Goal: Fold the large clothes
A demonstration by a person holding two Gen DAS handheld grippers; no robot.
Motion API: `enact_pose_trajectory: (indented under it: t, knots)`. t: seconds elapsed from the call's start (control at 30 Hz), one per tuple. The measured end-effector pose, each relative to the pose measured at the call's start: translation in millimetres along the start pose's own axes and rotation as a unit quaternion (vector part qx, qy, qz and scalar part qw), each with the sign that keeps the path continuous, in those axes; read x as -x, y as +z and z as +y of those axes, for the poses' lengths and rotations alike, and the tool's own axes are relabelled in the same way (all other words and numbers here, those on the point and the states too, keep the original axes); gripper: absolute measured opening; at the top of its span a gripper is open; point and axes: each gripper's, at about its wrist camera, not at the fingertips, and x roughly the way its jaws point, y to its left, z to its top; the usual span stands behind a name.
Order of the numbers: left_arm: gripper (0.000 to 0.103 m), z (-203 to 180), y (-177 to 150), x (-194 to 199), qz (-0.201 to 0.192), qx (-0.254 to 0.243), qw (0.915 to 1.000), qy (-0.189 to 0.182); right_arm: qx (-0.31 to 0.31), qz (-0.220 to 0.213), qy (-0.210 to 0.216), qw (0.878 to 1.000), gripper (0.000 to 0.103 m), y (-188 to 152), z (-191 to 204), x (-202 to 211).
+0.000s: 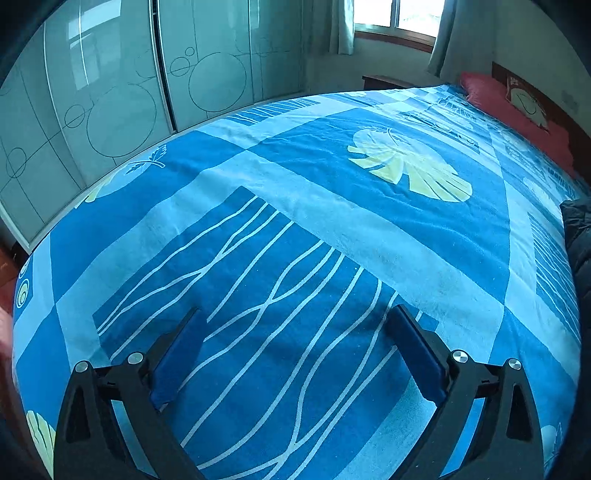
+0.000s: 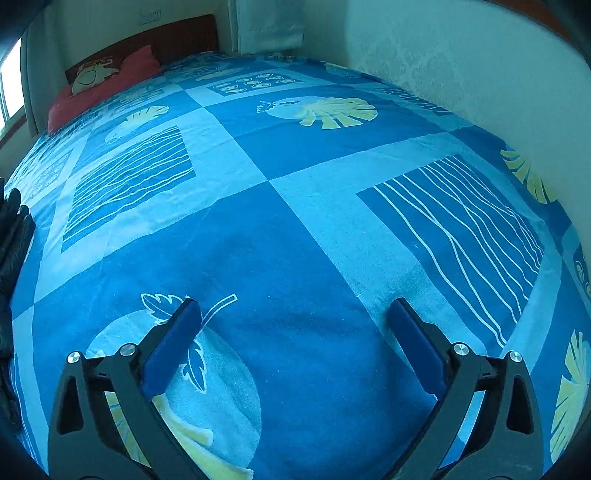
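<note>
A dark, puffy garment shows only at the frame edges: at the right edge of the left wrist view and at the left edge of the right wrist view. It lies on the blue patterned bed sheet. My left gripper is open and empty above the sheet, well left of the garment. My right gripper is open and empty above the sheet, well right of the garment.
A red pillow lies at the head of the bed, also in the right wrist view. Glass wardrobe doors stand along the bed's far side. A wall borders the other side. A window is beyond.
</note>
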Motion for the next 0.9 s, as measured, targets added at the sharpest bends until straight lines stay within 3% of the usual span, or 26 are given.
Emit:
enact_pose_trajectory:
  t: [0.9]
  knots:
    - [0.098,-0.6,0.6,-1.0,0.000,-0.002,1.0000,0.002,0.002,0.001,-0.003,1.000,0.101,2.0,0.5,-0.4]
